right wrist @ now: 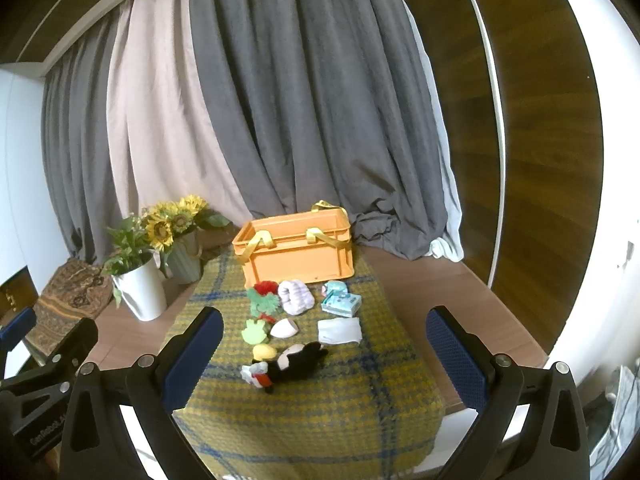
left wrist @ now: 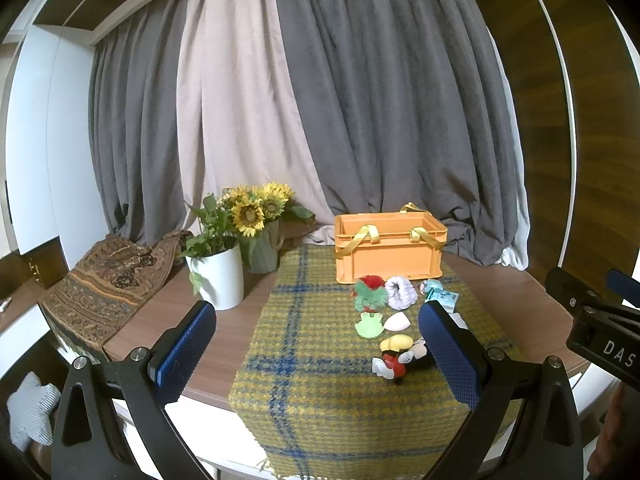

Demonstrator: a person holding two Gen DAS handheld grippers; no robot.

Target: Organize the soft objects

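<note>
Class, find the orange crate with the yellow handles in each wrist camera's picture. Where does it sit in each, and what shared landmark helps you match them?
Left wrist view: the orange crate sits right of centre, at the far end of the plaid cloth.
Right wrist view: the orange crate sits near the centre, slightly left.
Shared landmark: the sunflowers, left of the crate in both.

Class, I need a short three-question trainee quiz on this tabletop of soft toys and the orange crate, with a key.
1. True or false: the orange crate already holds the mouse plush.
2. Which lies nearest the crate: A) green frog B) lilac scrunchie C) mouse plush?
3. Fill in: both the left gripper and right gripper are ____.

Key: 1 false, it lies on the plaid cloth; 2 B; 3 open.
</note>
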